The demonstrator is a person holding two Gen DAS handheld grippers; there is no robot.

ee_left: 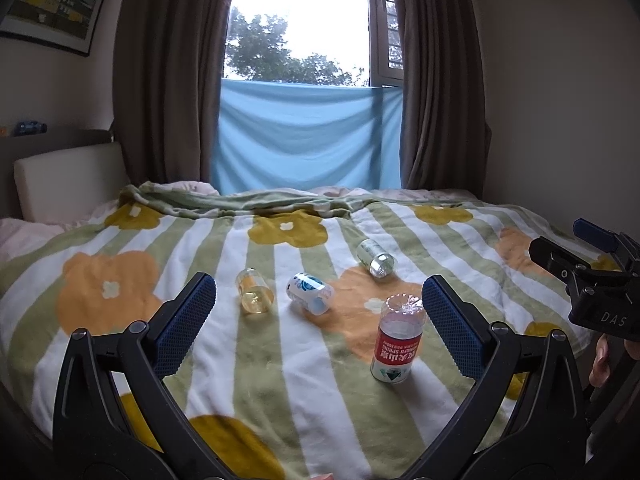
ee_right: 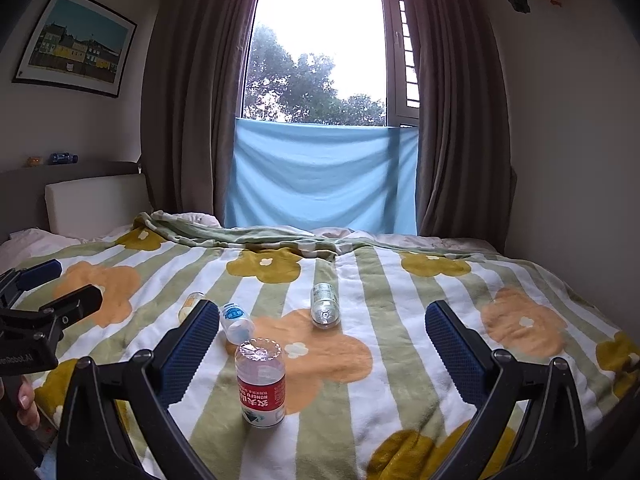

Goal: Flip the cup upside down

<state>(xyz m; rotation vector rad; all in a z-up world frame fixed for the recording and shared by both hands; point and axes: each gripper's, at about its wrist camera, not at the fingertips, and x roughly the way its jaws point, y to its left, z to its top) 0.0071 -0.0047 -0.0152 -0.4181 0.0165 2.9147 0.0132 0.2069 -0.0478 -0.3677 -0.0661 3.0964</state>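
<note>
A clear plastic cup with a red label (ee_left: 397, 342) stands upside down on the flowered blanket, its label text inverted; it shows in the right wrist view (ee_right: 261, 384) too. Three more cups lie on their sides: a yellowish one (ee_left: 254, 291) (ee_right: 191, 305), a blue-labelled one (ee_left: 310, 292) (ee_right: 236, 321) and a silvery one (ee_left: 375, 258) (ee_right: 325, 305). My left gripper (ee_left: 319, 312) is open and empty, with the red-label cup just inside its right finger. My right gripper (ee_right: 322, 340) is open and empty above the red-label cup. Each gripper shows at the edge of the other's view.
The bed (ee_left: 120, 320) fills the lower half of both views, with a rumpled blanket fold (ee_left: 240, 200) at the far side. A white headboard cushion (ee_left: 68, 180) is at the left. Curtains and a blue cloth (ee_left: 308, 136) hang behind the bed.
</note>
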